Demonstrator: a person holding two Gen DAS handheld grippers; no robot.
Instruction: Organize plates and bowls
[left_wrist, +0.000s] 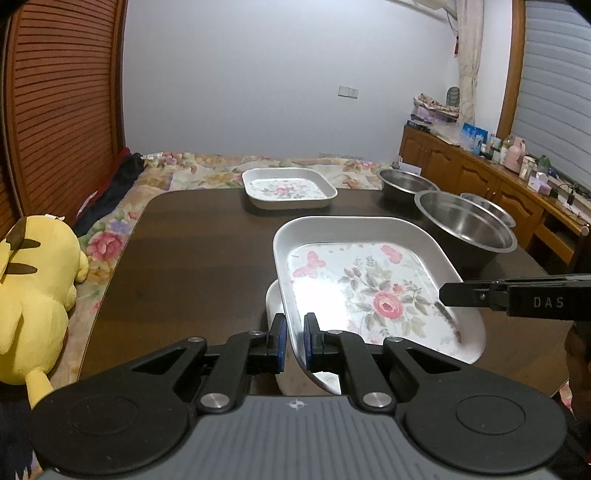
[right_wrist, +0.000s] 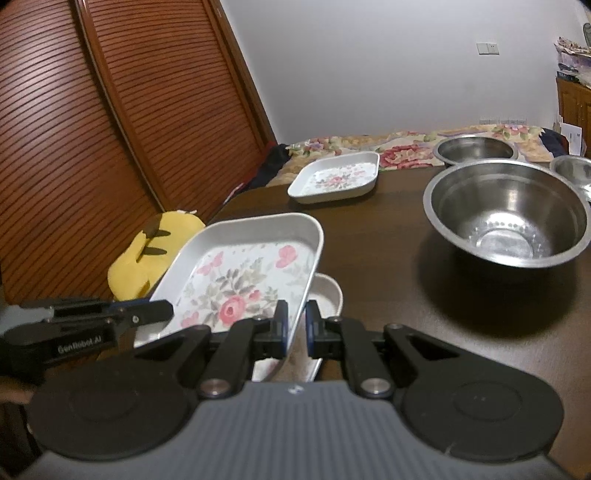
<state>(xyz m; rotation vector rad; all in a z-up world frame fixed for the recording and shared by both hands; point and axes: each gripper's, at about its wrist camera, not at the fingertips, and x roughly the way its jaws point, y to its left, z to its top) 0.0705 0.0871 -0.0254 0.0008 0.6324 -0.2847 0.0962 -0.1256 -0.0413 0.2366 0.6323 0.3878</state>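
Both my grippers have their fingers clamped on the rim of the same floral plate (left_wrist: 369, 291): the left gripper (left_wrist: 294, 341) pinches its near left edge, low in the middle of the left wrist view, and the right gripper (right_wrist: 296, 328) pinches the opposite edge, low in the middle of the right wrist view. The pads sit close together with only the thin wall of the plate between them.

I hold the plate tilted, above a second white dish (right_wrist: 325, 295) that lies on the dark table (left_wrist: 203, 258) just under it. I judge that I am about to nest the one into the other.

The plate looks stiff and rather light, with a smooth glossy surface, so I think it can slip between the pads if I tilt it more. The upright rim is the good place to hold, one grip on each side.

Farther away, a third floral plate (left_wrist: 290, 188) stands in the upper middle of the left view. Three steel bowls are at the upper right; the big one (right_wrist: 506, 214) is nearest. A yellow plush toy (left_wrist: 37, 291) lies at the left edge, beside the table.
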